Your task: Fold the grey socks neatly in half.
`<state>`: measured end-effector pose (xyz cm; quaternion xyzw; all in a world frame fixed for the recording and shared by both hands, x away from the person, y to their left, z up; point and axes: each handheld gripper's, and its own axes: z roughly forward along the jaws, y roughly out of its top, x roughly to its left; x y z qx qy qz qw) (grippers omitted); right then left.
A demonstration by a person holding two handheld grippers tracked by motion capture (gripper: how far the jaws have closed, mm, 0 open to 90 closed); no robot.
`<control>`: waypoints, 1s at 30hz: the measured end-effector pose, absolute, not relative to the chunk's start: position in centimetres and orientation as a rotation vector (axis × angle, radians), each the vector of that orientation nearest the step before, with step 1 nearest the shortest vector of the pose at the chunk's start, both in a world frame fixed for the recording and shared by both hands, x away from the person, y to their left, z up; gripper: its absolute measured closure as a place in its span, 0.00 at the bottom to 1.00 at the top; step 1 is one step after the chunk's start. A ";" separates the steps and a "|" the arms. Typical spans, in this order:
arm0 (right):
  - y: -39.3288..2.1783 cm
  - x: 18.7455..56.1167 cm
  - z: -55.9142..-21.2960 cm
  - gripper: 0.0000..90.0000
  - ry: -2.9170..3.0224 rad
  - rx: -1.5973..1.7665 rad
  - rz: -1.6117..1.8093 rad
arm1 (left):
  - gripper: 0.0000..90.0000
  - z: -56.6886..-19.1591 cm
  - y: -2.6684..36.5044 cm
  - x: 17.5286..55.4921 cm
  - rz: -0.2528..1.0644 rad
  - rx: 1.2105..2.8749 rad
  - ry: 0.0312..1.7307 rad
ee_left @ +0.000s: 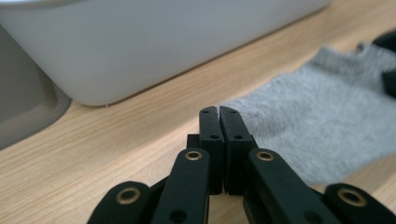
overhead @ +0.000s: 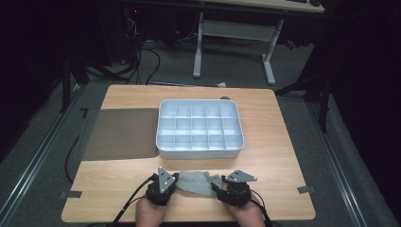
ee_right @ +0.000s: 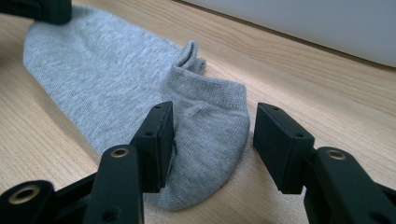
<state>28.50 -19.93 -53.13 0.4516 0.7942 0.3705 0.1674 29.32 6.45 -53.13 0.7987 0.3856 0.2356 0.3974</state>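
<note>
Mat: a dark grey-brown mat (overhead: 120, 134) lies flat on the left part of the wooden table (overhead: 279, 142), its right edge just beside the tray.
Left gripper: the left gripper (overhead: 173, 180) sits at the near edge of the table, at the left end of the sock; in the left gripper view (ee_left: 219, 111) its two black jaws are pressed flat together with no gap. The tips sit at the sock's edge, but whether any cloth is caught between them cannot be told.
Sock: a grey ankle sock (overhead: 198, 183) lies flat on the table between the two grippers, just in front of the tray's near wall. In the left gripper view the sock (ee_left: 317, 126) spreads out to the right of the closed jaws. In the right gripper view the sock (ee_right: 116, 79) runs away to the upper left, its cuff end with the small heel tab nearest the camera.
Tray: a white compartment tray (overhead: 198, 152), divided into rows of small cells, stands at the middle of the table behind the sock, apart from it.
Right gripper: the right gripper (overhead: 217, 186) is at the sock's right end; in the right gripper view (ee_right: 212, 140) its jaws stand spread wide, the rounded cuff end lying between them. The left jaw is against the cloth, the right jaw clear of it, so nothing is pinched.
</note>
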 end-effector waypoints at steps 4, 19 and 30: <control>-19.9 28.5 -53.1 0.57 2.273 1.268 1.061 | 0.97 -53.3 5.9 29.3 0.622 2.110 0.954; -19.8 28.4 -53.1 0.64 2.289 1.247 1.066 | 0.81 -51.2 3.1 29.0 0.438 2.033 0.903; -19.8 28.5 -53.1 0.76 2.307 1.234 1.086 | 0.93 -52.8 0.1 29.1 0.453 2.186 0.850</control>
